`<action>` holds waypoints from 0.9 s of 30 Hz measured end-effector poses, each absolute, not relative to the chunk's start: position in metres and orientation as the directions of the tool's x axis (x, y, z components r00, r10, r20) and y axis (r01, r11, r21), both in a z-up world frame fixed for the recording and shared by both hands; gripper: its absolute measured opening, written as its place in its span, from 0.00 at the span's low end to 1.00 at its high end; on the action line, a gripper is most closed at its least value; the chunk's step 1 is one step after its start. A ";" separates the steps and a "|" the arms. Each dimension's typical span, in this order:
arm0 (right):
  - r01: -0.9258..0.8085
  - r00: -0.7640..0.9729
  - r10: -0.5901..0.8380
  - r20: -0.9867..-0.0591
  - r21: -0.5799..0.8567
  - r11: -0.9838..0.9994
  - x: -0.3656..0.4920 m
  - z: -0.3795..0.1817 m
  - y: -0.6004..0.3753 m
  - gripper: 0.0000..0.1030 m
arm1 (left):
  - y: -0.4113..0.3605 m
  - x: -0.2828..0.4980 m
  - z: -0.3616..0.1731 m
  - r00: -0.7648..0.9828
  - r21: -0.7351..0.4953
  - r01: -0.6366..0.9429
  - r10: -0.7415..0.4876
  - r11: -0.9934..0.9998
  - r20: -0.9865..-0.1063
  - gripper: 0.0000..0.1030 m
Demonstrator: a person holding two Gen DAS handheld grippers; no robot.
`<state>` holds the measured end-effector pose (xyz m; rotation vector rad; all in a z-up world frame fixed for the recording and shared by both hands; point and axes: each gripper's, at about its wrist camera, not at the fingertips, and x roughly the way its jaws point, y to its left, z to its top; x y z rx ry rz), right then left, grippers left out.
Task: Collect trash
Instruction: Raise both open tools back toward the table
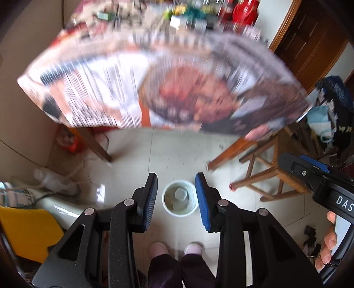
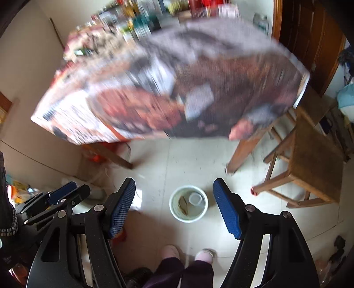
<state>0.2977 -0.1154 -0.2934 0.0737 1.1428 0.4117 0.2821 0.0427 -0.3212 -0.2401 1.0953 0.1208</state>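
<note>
- Both jaws stand apart and hold nothing: the left gripper [image 1: 176,195] is moderately wide, the right gripper [image 2: 174,199] wider still, each framing the floor below.
- Directly beneath, between the blue ribbed pads [image 2: 124,206], a small white round plastic bin [image 2: 188,203] sits on the floor; inside lie a clear plastic cup or lid [image 2: 195,198] and a brownish scrap [image 2: 183,205], so some trash seems already collected.
- That trash looks light and thin; the cup would likely crush or slip, so a gentle pinch at its rim seems best.
- Near the bin, the person's pale slippers [image 1: 158,248] rest on glossy pale floor tile [image 1: 181,150].
- Beyond stand a wooden stool [image 2: 314,155] on the right and a table draped in a printed cover [image 1: 154,88], badly blurred.
- Farthest off, the tabletop clutter of bottles and boxes [image 1: 190,17] is too smeared to pick out trash; a dark wooden door [image 1: 314,39] closes the right side.
</note>
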 end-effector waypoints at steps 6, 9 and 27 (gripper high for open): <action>-0.284 0.444 0.359 -0.821 0.251 0.925 0.277 -0.208 -0.109 0.68 | 0.049 0.267 -0.227 0.569 -0.119 -0.144 -0.016 0.982 -0.822 0.33; -0.288 0.504 0.353 -0.788 0.232 0.929 0.265 -0.167 -0.106 0.67 | 0.049 0.259 -0.187 0.622 -0.112 -0.104 -0.023 0.988 -0.782 0.34; -0.244 0.766 0.334 -0.549 0.232 0.942 0.227 -0.039 -0.120 0.77 | 0.062 0.219 -0.042 0.843 -0.083 -0.007 -0.039 0.997 -0.536 0.63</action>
